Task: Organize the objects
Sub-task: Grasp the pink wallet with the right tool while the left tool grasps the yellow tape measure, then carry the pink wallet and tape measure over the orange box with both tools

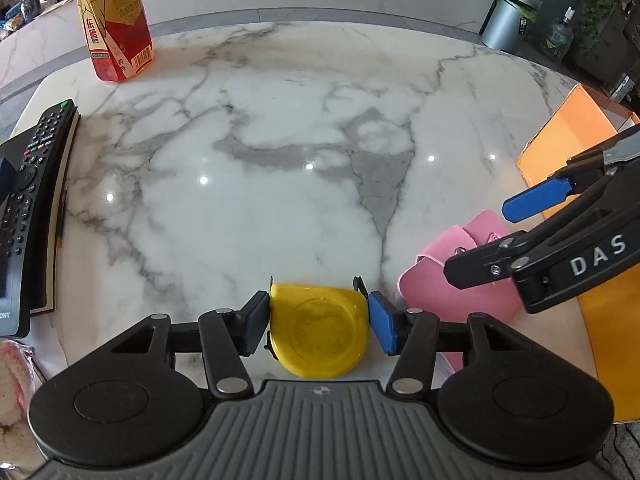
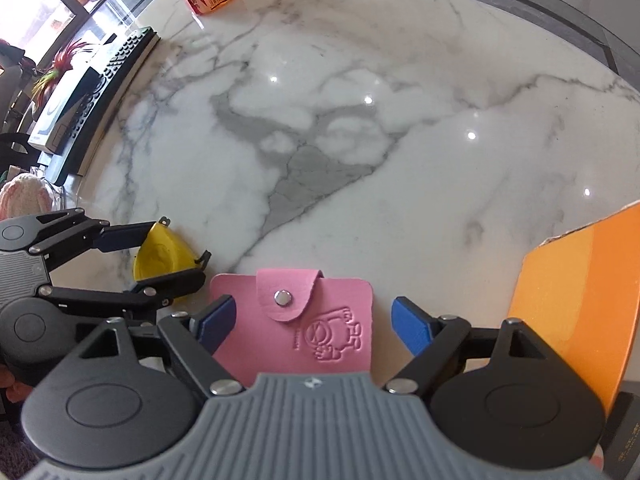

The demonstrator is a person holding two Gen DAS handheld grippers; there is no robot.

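A yellow tape measure (image 1: 318, 330) lies on the marble table (image 1: 280, 160) near the front edge. My left gripper (image 1: 318, 326) is shut on it, both pads touching its sides; it also shows in the right wrist view (image 2: 160, 252). A pink snap pouch (image 2: 300, 328) lies flat just right of it, also seen in the left wrist view (image 1: 456, 284). My right gripper (image 2: 312, 326) is open around the pouch, its left pad touching the pouch's edge and its right pad (image 2: 412, 328) apart from it.
An orange box (image 2: 576, 304) stands at the right edge. A black remote (image 1: 28, 208) lies on a book at the left. A red and yellow drink carton (image 1: 116, 20) stands at the far left. Something pink and knitted (image 2: 24, 198) sits off the left side.
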